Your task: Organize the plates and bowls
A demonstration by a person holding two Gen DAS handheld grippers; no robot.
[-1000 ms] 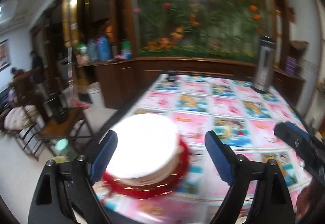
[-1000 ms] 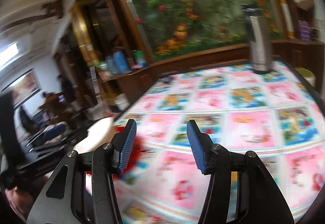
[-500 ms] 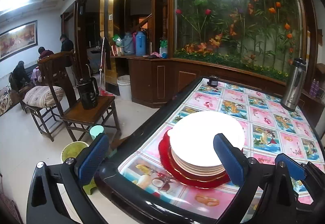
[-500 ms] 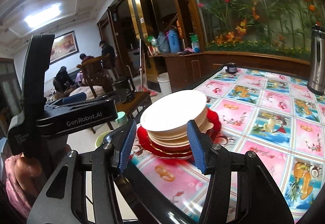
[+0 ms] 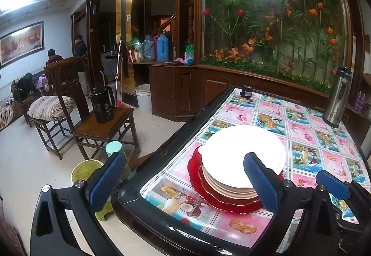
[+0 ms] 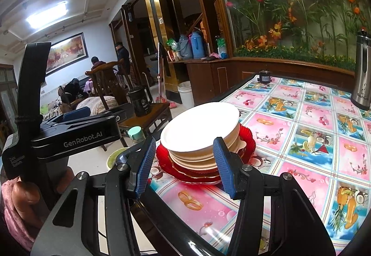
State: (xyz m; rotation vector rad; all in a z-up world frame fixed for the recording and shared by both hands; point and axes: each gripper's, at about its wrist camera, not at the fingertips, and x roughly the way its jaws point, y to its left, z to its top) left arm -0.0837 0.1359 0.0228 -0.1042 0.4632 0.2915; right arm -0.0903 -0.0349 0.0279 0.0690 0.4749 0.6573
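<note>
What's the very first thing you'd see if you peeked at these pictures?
The glowing white plates stacked on red plates jump out, sitting near the table's near corner on its bright fruit-picture cloth. Behind, a wall of fake flowers fills the back, with a silver flask standing at the table's far right. Both tools, left tool and right tool, are open before the stack.

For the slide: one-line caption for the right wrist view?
Open right gripper faces a stack of white plates on red plates, near the table's corner.

Stack of dishes near the table's corner.
White plates (image 5: 242, 155) piled level on red plates (image 5: 197, 169), resting flat on the patterned tablecloth.
</note>
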